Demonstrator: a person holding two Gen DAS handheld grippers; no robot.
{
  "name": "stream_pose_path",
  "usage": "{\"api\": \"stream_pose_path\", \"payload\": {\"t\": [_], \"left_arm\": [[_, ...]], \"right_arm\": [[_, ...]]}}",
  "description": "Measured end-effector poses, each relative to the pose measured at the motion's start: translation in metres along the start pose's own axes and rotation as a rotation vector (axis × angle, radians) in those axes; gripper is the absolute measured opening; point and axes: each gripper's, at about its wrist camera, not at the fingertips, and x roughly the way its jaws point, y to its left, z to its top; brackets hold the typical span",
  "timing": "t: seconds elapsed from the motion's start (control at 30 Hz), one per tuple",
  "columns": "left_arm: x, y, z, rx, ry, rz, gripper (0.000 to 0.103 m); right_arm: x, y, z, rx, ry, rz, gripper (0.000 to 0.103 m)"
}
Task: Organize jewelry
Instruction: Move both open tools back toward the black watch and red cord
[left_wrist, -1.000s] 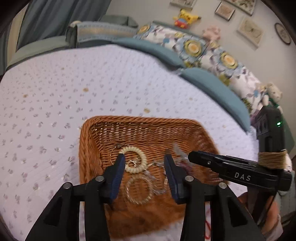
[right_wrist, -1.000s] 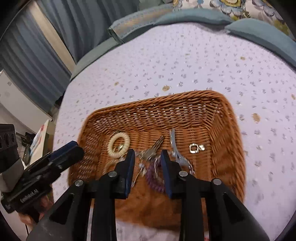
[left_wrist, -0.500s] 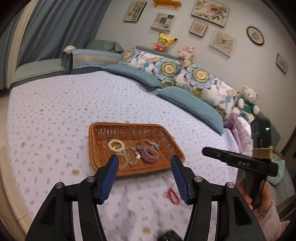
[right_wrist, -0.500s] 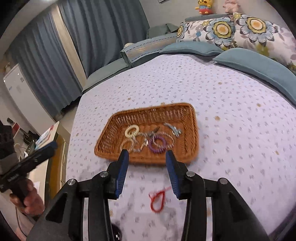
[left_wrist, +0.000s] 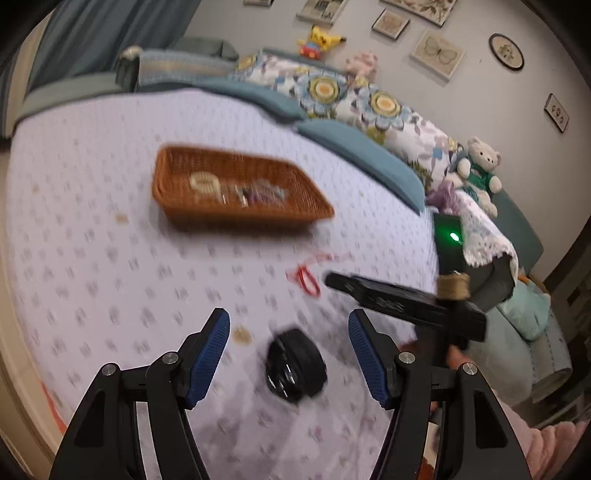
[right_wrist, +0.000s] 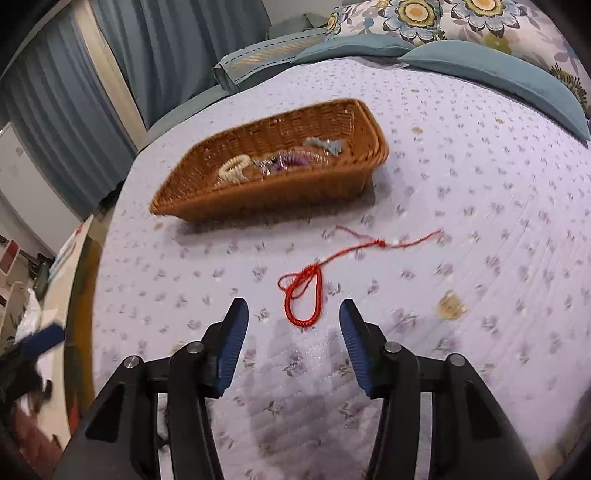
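The red cord (right_wrist: 303, 291) lies loose on the bed (right_wrist: 480, 206), on the flowered purple quilt, with its loop end toward the camera and its thin tail running away to the right. In the right wrist view the loop sits just ahead of the right tool (right_wrist: 291, 341), between the lines of its two blue pads (right_wrist: 231, 345) but not touching either one. The right tool stands wide apart and holds nothing. The woven basket (right_wrist: 280, 188) rests on the quilt beyond the cord, well apart from it, and holds a cream ring (right_wrist: 233, 168), a purple coil (right_wrist: 286, 162) and a grey clip (right_wrist: 325, 144); further small metal pieces lie among them, too blurred to identify. In the left wrist view the same basket (left_wrist: 236, 218) appears farther off, and the cord (left_wrist: 306, 275) lies between it and the right tool (left_wrist: 373, 291), which enters from the right edge. A black round object (left_wrist: 295, 363) lies on the quilt just ahead of the left tool (left_wrist: 290, 354), between its two blue pads (left_wrist: 208, 356) in the picture and clear of both; blur prevents further identification. The left tool stands wide apart and holds nothing. Blue pillows (left_wrist: 362, 155) and flowered pillows (left_wrist: 369, 99) line the far edge of the bed, a teddy bear (left_wrist: 480, 166) sits at the right, and framed pictures (left_wrist: 436, 53) hang on the wall.
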Motion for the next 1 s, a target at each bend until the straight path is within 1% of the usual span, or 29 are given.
{"api": "stream_pose_path", "payload": {"t": [0.07, 0.13, 0.2, 0.23, 0.27, 0.33, 0.37, 0.47, 0.57, 0.67, 0.73, 0.8, 0.9, 0.97, 1.0], "left_arm": [[0.010, -0.005, -0.012, 0.001, 0.032, -0.003, 0.068], [0.018, -0.013, -0.020, 0.024, 0.051, 0.022, 0.068], [0.026, -0.023, -0.027, 0.059, 0.063, 0.064, 0.068], [0.030, -0.028, -0.030, 0.076, 0.066, 0.091, 0.068], [0.033, -0.031, -0.034, 0.095, 0.062, 0.125, 0.068], [0.040, -0.035, -0.040, 0.137, 0.056, 0.187, 0.068], [0.044, -0.035, -0.043, 0.141, 0.063, 0.199, 0.068], [0.048, -0.034, -0.046, 0.130, 0.075, 0.181, 0.068], [0.049, -0.033, -0.046, 0.128, 0.064, 0.190, 0.068], [0.048, -0.024, -0.044, 0.091, 0.054, 0.197, 0.067], [0.045, -0.013, -0.041, 0.043, 0.046, 0.179, 0.067], [0.040, -0.002, -0.039, -0.007, 0.032, 0.164, 0.067], [0.034, 0.016, -0.036, -0.071, 0.020, 0.146, 0.067], [0.031, 0.030, -0.035, -0.118, 0.010, 0.146, 0.066], [0.029, 0.036, -0.035, -0.137, 0.009, 0.143, 0.065]], "right_arm": [[0.011, -0.002, -0.006, 0.009, -0.002, -0.008, 0.055], [0.022, -0.004, -0.013, 0.011, 0.010, -0.038, 0.055], [0.022, -0.004, -0.012, 0.011, 0.008, -0.040, 0.055], [0.019, -0.004, -0.012, 0.010, -0.008, -0.044, 0.061], [0.019, -0.005, -0.012, 0.012, -0.011, -0.047, 0.064], [0.020, -0.008, -0.012, 0.025, -0.004, -0.039, 0.065], [0.021, -0.010, -0.012, 0.031, -0.004, -0.033, 0.065], [0.023, -0.012, -0.010, 0.043, 0.003, -0.030, 0.065], [0.027, -0.007, -0.007, 0.017, 0.015, -0.063, 0.065], [0.033, 0.004, -0.006, -0.036, 0.027, -0.107, 0.065], [0.036, 0.010, -0.006, -0.070, 0.031, -0.126, 0.061], [0.038, 0.013, -0.007, -0.088, 0.034, -0.142, 0.061], [0.041, 0.014, -0.005, -0.089, 0.046, -0.157, 0.058], [0.043, 0.013, -0.004, -0.082, 0.045, -0.164, 0.054], [0.043, 0.012, -0.003, -0.079, 0.045, -0.169, 0.052]]}}
